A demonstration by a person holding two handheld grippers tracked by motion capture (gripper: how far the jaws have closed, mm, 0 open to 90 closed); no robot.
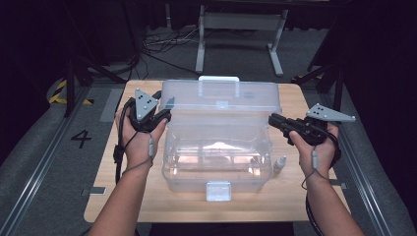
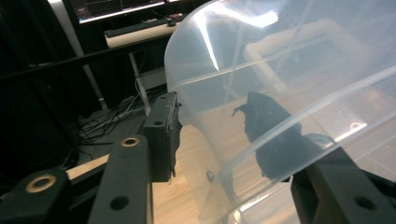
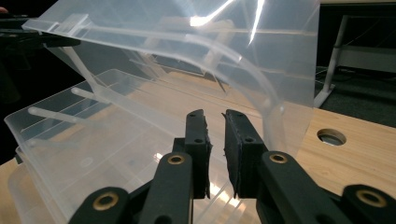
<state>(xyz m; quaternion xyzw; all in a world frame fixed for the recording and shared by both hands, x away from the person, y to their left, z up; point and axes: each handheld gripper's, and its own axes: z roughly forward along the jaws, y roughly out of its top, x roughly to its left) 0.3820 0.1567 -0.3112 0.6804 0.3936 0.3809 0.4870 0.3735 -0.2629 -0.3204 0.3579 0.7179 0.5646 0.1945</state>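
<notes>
1. Spanning the space between the two grippers, a pale wooden table (image 1: 147, 206) with a grained top carries the work; a round hole (image 3: 331, 137) pierces it to the right of the right gripper's jaws.
2. Beyond the table lie a grey floor, loose cables and a white metal frame (image 1: 240, 29) in a dark room.
3. Clear plastic box (image 1: 216, 162): rectangular, glossy, with a white front latch, lying between the grippers.
4. Its curved translucent lid (image 1: 221, 96) stands raised, with a white handle on top.
5. Left gripper (image 1: 164, 112): matte black jaws straddle the lid's edge, one outside and one behind the plastic; whether the pads press cannot be told.
6. Right gripper (image 1: 271, 118): jaws narrowly parted, nothing between them, just before the lid's corner.
7. A small white bottle (image 1: 280, 163) stands below the right gripper, beside the box.
</notes>
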